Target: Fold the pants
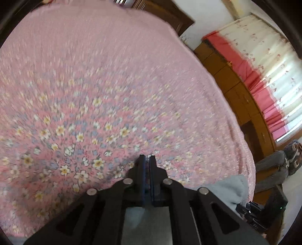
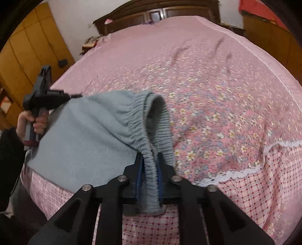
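Grey-blue fleece pants [image 2: 85, 135], ribbed elastic waistband pinched in right gripper [image 2: 150, 165] fingers; left gripper [image 1: 147, 160] fingers pressed together.

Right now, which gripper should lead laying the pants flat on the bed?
Right. The right gripper visibly clamps the pants at the elastic waistband. The left gripper is closed, its hold on the cloth out of view.

bed: pink floral bedspread [image 2: 217, 90] fills my view | headboard: dark wood headboard [image 2: 156, 13] at 12 o'clock | storage: yellow-brown wardrobe [image 2: 28, 56] at 10 o'clock | window: bright curtain [image 1: 264, 62], red-pink band, at 2 o'clock | walls: white
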The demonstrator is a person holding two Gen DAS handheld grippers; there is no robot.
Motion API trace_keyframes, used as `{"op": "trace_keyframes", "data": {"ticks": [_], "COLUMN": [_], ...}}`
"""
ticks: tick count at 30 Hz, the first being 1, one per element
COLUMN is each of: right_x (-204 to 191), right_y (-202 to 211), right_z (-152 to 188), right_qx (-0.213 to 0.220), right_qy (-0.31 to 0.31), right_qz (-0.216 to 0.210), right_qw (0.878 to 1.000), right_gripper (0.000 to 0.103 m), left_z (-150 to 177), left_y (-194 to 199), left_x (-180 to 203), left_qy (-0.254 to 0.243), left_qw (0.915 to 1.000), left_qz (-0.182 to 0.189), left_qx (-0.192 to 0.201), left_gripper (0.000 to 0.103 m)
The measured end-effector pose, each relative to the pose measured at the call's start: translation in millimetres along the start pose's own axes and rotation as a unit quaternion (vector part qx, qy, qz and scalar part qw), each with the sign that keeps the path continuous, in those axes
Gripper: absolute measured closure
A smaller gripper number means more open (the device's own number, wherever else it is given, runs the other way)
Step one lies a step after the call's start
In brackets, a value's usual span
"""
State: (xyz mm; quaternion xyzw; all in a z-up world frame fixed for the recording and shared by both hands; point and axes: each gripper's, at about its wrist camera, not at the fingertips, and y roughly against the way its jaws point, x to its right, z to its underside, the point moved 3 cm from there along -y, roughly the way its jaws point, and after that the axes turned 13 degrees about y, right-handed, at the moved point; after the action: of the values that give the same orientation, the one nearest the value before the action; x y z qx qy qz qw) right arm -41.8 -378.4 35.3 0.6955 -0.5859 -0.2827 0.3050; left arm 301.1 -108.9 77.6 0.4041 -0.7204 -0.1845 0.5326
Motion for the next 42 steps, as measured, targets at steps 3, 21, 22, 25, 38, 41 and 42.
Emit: {"op": "trace_keyframes", "data": {"ticks": [3,21,22,25,38,41,42], "right_x": [-7.8,-37.4,-41.9,-57.5,-138.9,-195.8,-223.1], "right_y": [22.7,30.0,34.5,43.9,30.3,25.6,23.2], "right_z": [-5.0,17.5,22.0,17.8,2.4,-4.7,-9.7], "right_qx": [0.015,-0.001,-0.001,0.001,-0.026,-0.014,-0.005], "right_qy": [0.031,0.115,0.118,0.123,0.176,0.236,0.263], "right_qz": [0.008,0.043,0.047,0.057,0.045,0.032,0.021], "right_qw": [0.999,0.992,0.992,0.991,0.983,0.971,0.965], "right_gripper": [0.053,0.08,0.08,0.079,0.073,0.073,0.073], "left_z": [17.1,172.0,176.7,185.7,192.9,191.7,194.6], "left_y": [34.5,141.9,150.0,164.5,264.2,301.9,320.6], "left_x": [22.5,-96.6,-98.2,-105.7,-233.9,-273.2,-285.3], "left_qy": [-0.05,-0.056,-0.063,-0.057,0.143,0.236,0.264], "left_qw": [0.9972,0.9939,0.9918,0.989,0.9608,0.9302,0.9099], "left_qz": [0.036,-0.045,-0.052,-0.058,-0.086,-0.067,-0.084], "left_qx": [0.042,0.083,0.099,0.123,0.221,0.273,0.309], "left_gripper": [0.094,0.094,0.093,0.07,0.065,0.065,0.062]}}
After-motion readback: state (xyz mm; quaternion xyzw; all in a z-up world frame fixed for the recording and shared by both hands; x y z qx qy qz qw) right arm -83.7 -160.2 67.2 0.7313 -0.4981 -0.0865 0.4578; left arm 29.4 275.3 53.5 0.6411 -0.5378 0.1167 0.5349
